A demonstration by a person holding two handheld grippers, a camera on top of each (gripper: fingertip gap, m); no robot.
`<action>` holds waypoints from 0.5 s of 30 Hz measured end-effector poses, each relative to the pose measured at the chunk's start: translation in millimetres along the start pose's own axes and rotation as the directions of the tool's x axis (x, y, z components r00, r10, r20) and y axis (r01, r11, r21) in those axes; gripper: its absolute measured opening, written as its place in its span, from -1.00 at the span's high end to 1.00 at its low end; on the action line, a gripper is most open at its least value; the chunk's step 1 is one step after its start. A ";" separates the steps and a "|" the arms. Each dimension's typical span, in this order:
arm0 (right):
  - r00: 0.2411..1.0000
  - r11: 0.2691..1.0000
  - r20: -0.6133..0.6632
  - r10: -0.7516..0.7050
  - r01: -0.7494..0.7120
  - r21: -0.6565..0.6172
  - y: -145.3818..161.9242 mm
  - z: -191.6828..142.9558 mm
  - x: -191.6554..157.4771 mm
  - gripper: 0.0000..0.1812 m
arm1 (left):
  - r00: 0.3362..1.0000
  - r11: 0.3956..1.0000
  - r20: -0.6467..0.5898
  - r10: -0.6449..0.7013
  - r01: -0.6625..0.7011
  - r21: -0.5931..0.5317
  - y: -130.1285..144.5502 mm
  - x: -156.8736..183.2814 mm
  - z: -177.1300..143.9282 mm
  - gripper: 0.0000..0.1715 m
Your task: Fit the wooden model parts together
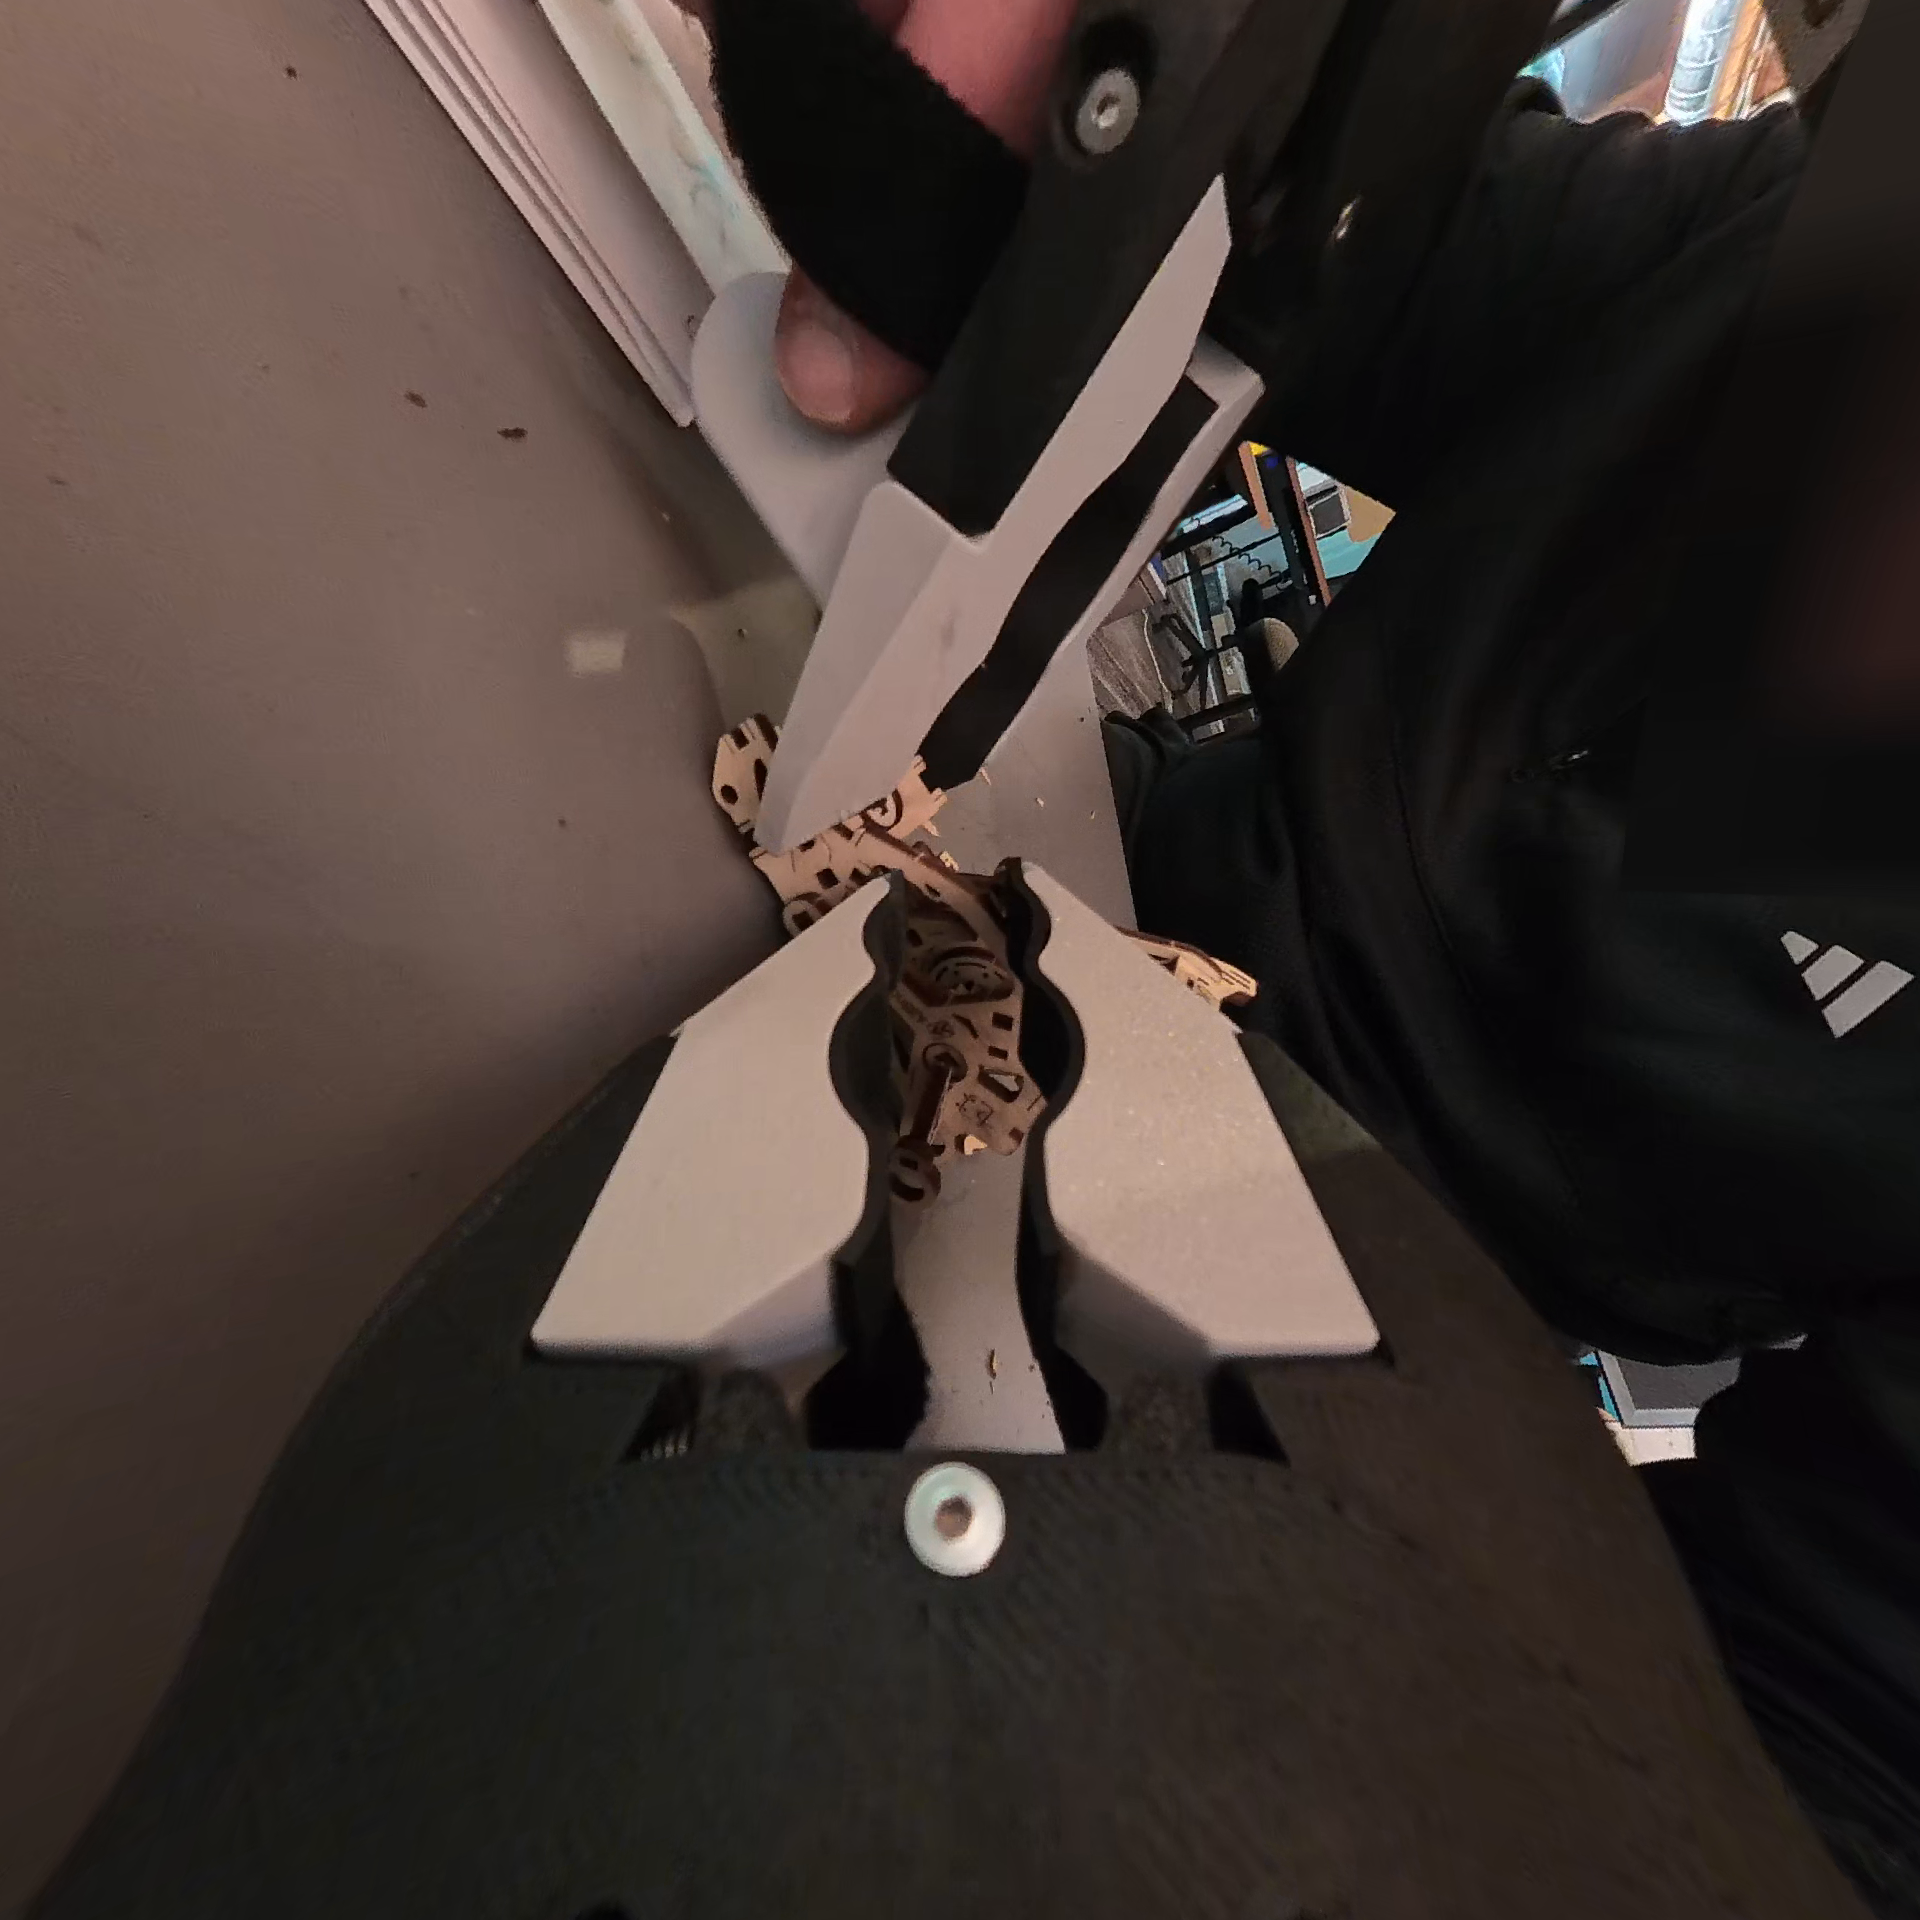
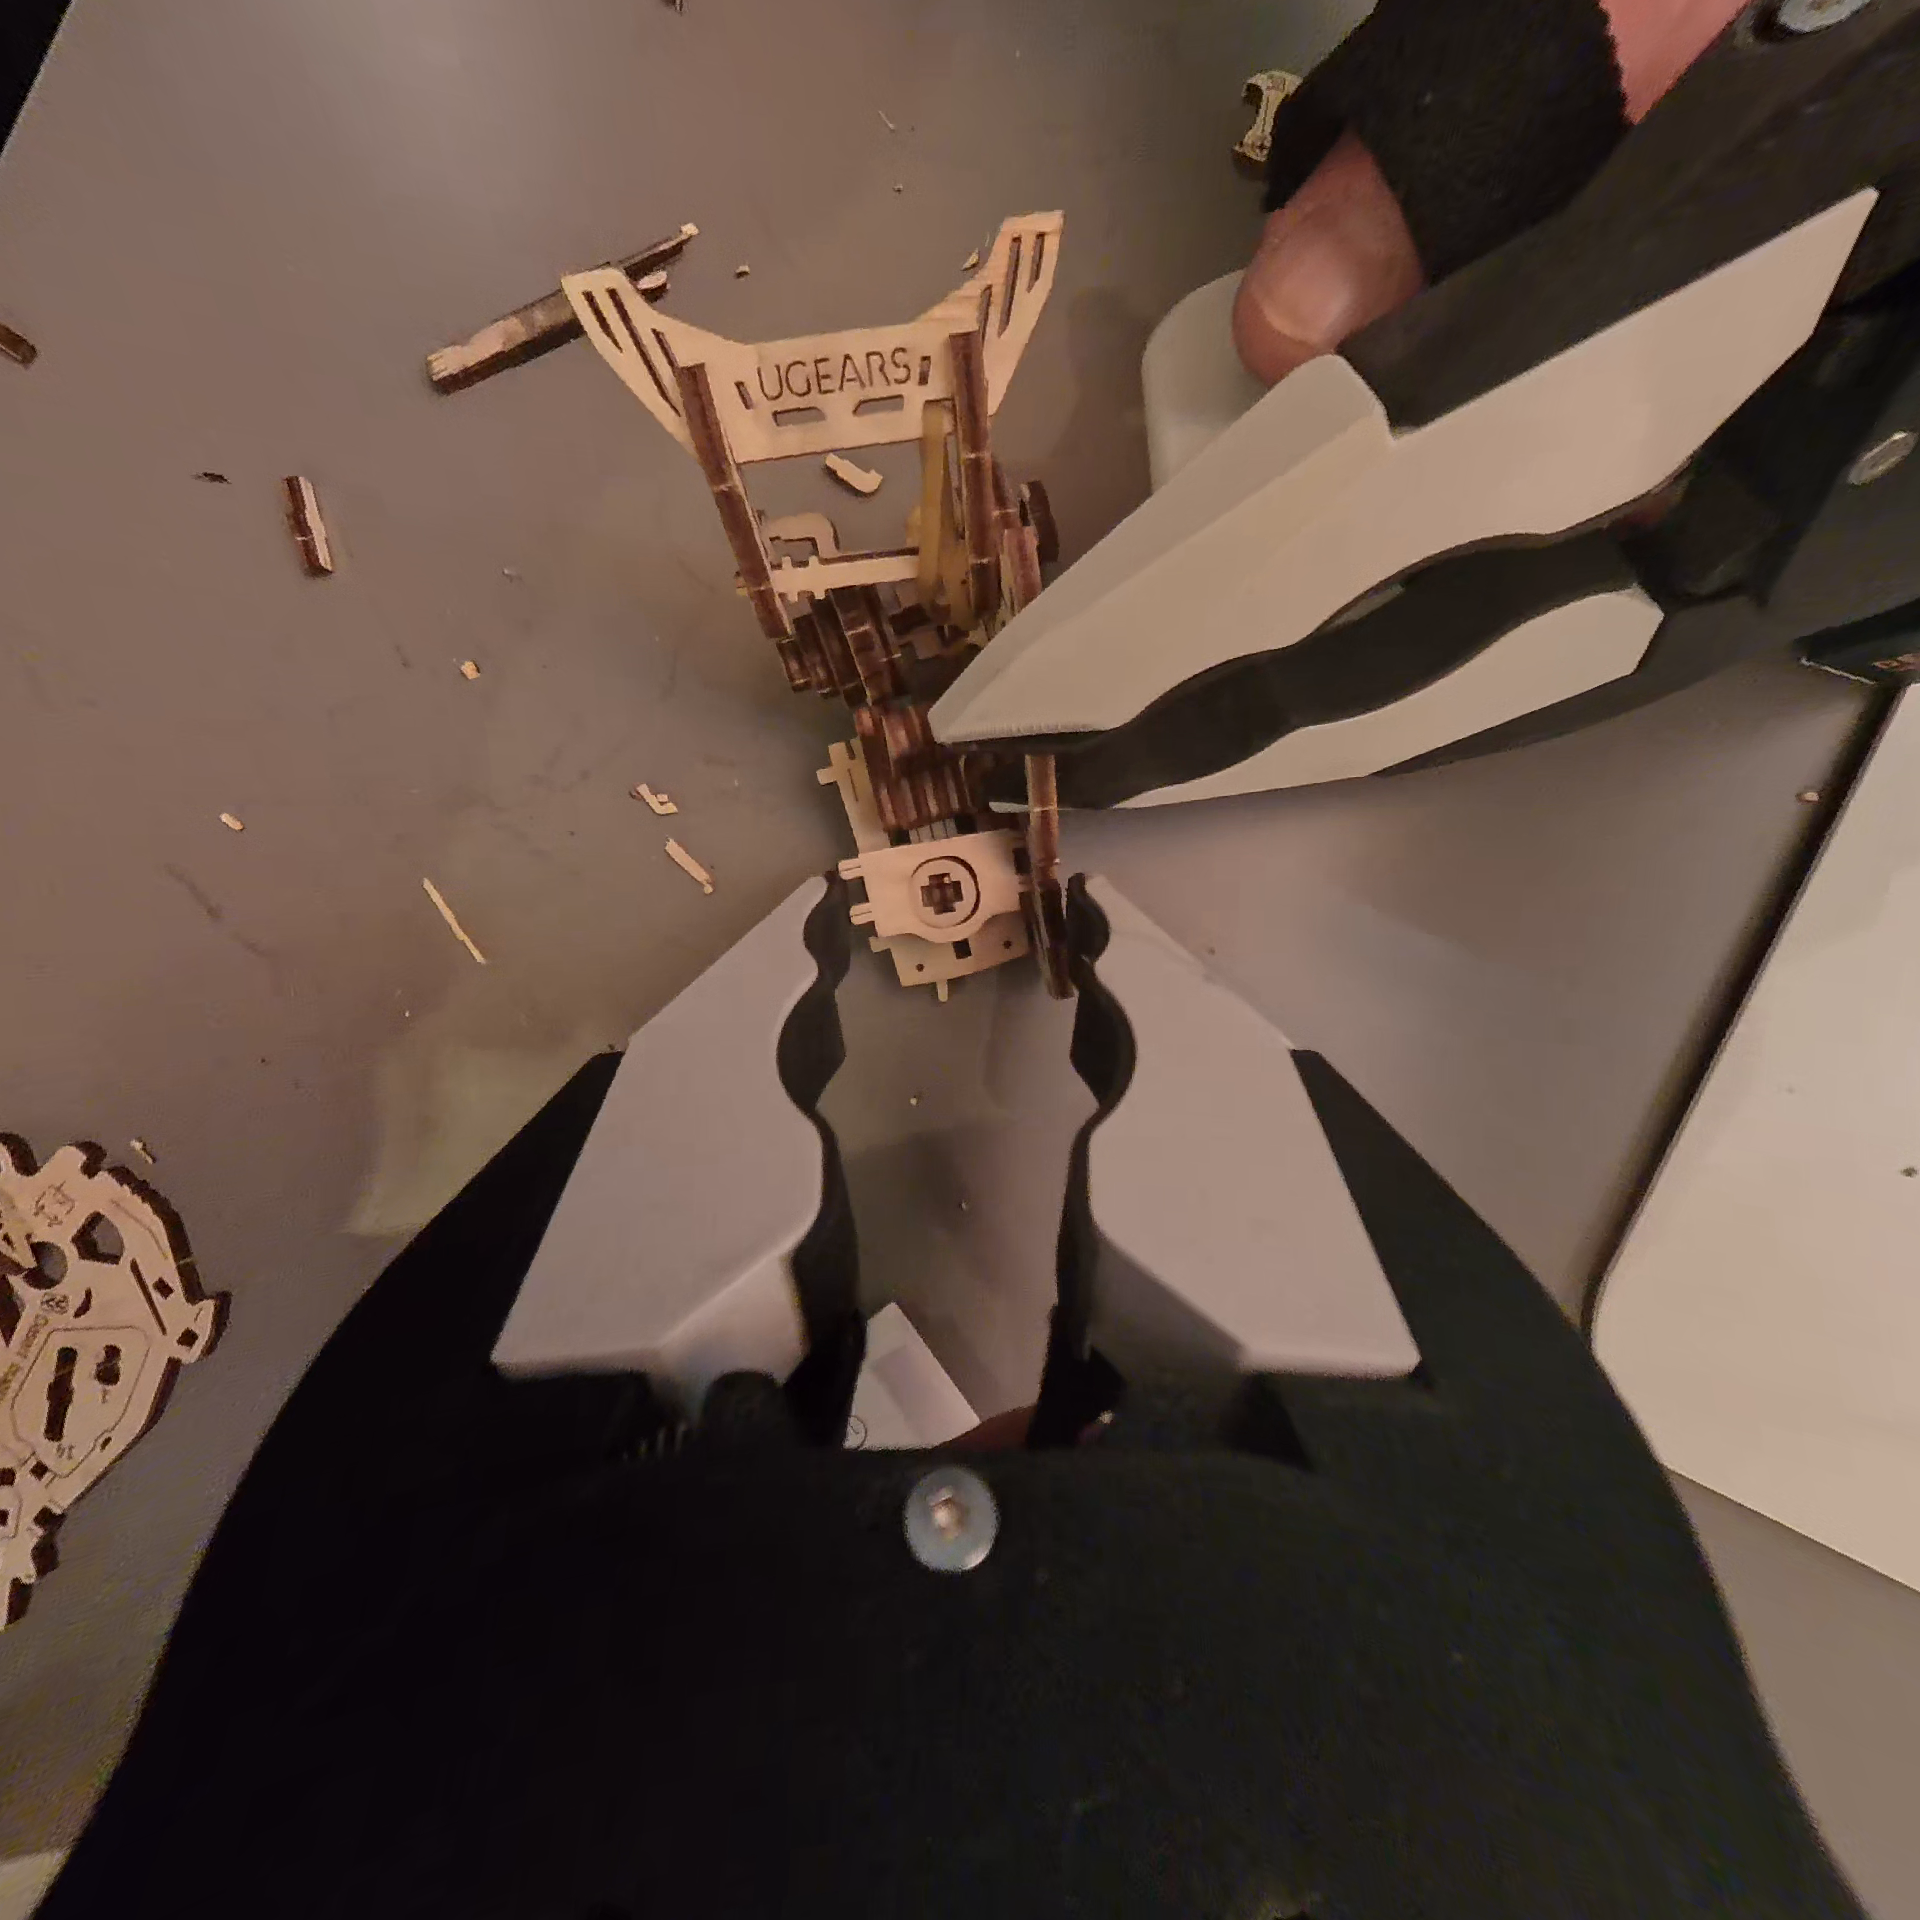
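**A:** On the grey table (image 2: 312,727), far left, lies a fretted offcut sheet (image 2: 94,1340) among splinters. Where is your model?

**B:** Centre. The wooden model (image 2: 852,416) stands on the table with its winged end away from you.

**A:** And your right gripper (image 2: 951,909)?

**B:** Part-way closed, with its pads against either side of the model's near end block.

**A:** The left gripper (image 2: 971,764)?

**B:** It reaches in from the right. It is nearly closed, nipping a thin plate beside the gear stack.

**A:** So you look to be mid-fit, bracing with one and seating with the other?

**B:** I judge so. Next, keep your right grip firm and press the plate squarely with the left, gently, since the tabs look fragile
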State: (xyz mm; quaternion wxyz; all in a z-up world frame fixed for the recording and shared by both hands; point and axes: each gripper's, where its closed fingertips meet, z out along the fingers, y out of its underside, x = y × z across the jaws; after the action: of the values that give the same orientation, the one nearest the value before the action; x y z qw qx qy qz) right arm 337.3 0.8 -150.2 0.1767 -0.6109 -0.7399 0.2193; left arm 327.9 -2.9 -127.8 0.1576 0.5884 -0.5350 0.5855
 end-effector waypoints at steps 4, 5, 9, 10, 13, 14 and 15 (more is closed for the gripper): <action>1.000 1.000 -0.001 -0.026 0.026 0.018 0.4 0.0 0.0 0.58 | 1.000 1.000 0.000 0.000 0.000 0.000 0.0 0.0 0.1 0.81; 1.000 0.999 0.001 -0.030 0.030 0.022 0.5 0.0 -0.1 0.58 | 1.000 1.000 0.000 0.000 0.000 0.000 0.0 -0.1 0.1 0.81; 0.999 0.999 0.001 -0.042 0.042 0.014 1.0 0.5 0.1 0.61 | 1.000 1.000 0.003 -0.001 0.001 0.000 -0.1 -0.6 -0.1 0.82; 0.999 0.999 0.001 -0.039 0.039 0.014 0.8 0.5 0.2 0.61 | 1.000 1.000 0.002 -0.001 0.001 0.000 -0.1 -0.6 -0.2 0.82; 0.999 0.999 0.002 -0.044 0.044 0.012 0.9 0.5 0.4 0.62 | 1.000 1.000 0.002 -0.003 0.003 0.000 -0.2 -0.6 -0.2 0.82; 0.999 0.999 0.003 -0.037 0.037 0.016 0.7 0.5 0.5 0.62 | 1.000 1.000 0.002 -0.003 0.003 0.000 -0.1 -0.5 -0.2 0.82; 1.000 0.999 0.004 -0.027 0.027 0.020 0.4 0.5 0.5 0.61 | 1.000 1.000 0.002 -0.005 0.005 0.000 -0.2 -0.5 -0.2 0.82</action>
State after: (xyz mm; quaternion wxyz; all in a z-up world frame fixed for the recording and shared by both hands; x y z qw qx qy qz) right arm 337.2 1.3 -150.8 0.1842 -0.5986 -0.7462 0.2257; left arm 328.1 -2.4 -128.0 0.1584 0.5901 -0.5338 0.5845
